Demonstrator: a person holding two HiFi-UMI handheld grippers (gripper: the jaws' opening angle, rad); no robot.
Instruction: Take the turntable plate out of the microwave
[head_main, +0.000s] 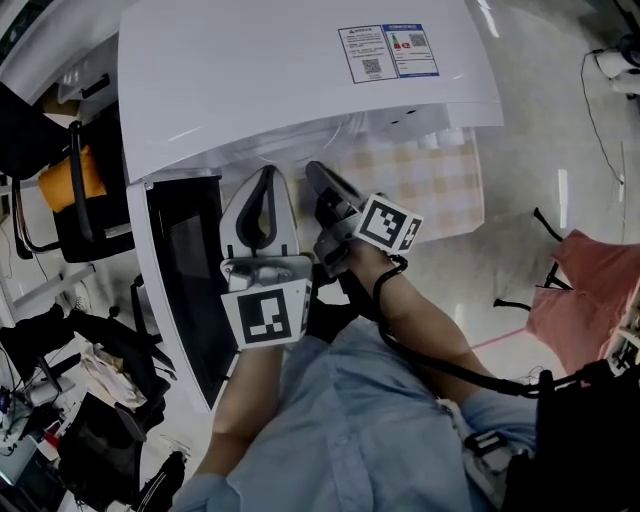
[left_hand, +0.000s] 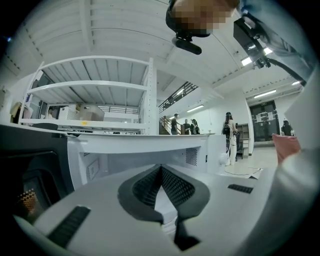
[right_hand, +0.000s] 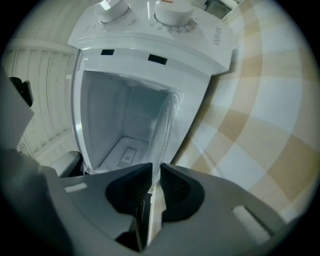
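Note:
The white microwave (head_main: 300, 70) stands on a checked cloth (head_main: 430, 185) with its dark door (head_main: 185, 270) swung open to the left. In the right gripper view the picture is rolled on its side, and the empty-looking cavity (right_hand: 115, 115) lies ahead. The clear glass turntable plate (right_hand: 167, 125) shows edge-on, running from the cavity mouth down between the jaws. My right gripper (right_hand: 156, 167) is shut on its rim. My left gripper (left_hand: 161, 169) is shut on nothing, held level in front of the opening (left_hand: 145, 145). From the head view both grippers (head_main: 268, 172) (head_main: 315, 172) reach under the microwave's top, which hides the plate.
Two knobs (right_hand: 172, 10) sit on the control panel beside the cavity. A chair with an orange cushion (head_main: 80, 190) stands at the left, and a red cloth (head_main: 590, 290) lies on the floor at the right. Shelving (left_hand: 95, 90) and several people (left_hand: 185, 125) are far behind the microwave.

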